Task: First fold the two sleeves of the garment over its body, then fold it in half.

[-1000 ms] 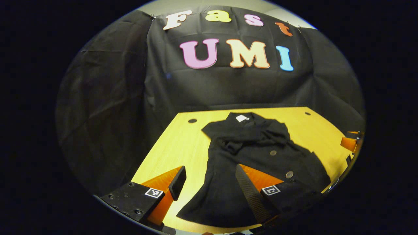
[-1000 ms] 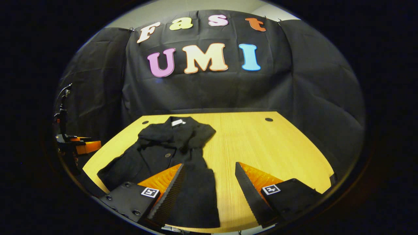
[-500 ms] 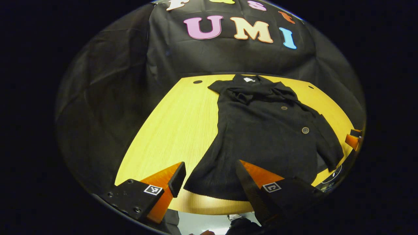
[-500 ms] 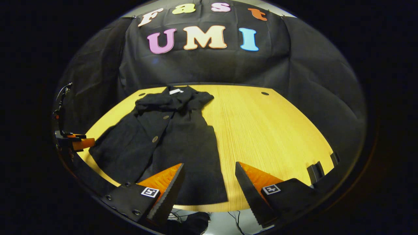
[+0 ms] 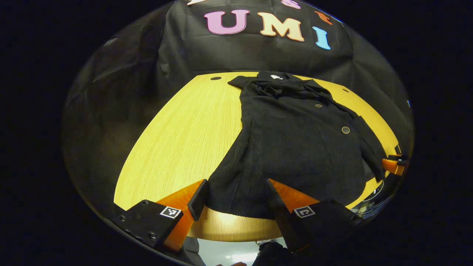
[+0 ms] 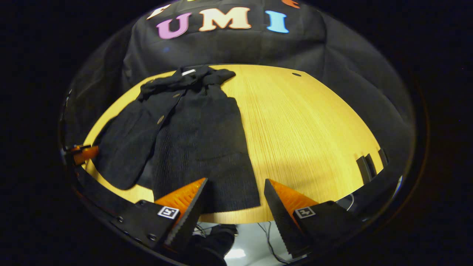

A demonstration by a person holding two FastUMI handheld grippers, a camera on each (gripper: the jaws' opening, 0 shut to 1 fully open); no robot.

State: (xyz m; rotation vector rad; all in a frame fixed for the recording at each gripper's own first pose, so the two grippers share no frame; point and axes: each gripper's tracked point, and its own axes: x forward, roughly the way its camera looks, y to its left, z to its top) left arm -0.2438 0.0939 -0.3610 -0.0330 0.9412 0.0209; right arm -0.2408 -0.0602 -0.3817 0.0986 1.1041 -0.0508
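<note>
Both views look down from above the table's (image 5: 177,140) near edge toward the booth wall; both share the garment (image 6: 199,136).

From my right gripper (image 6: 234,201) I see its two fingers (image 6: 184,210) spread wide apart, holding nothing, hanging over the near edge of the bench (image 6: 306,129). The black garment (image 6: 192,133) lies flat on the bench's left part, collar at the far end with a small white tag (image 6: 188,71), hem toward me. Its hem reaches up to the left finger. Two round buttons (image 6: 160,119) show along the front. One sleeve lies out to the left, near the bench edge. At far left I see the other gripper (image 6: 79,154). Two dark slots (image 6: 371,166) sit at the bench's right edge.
</note>
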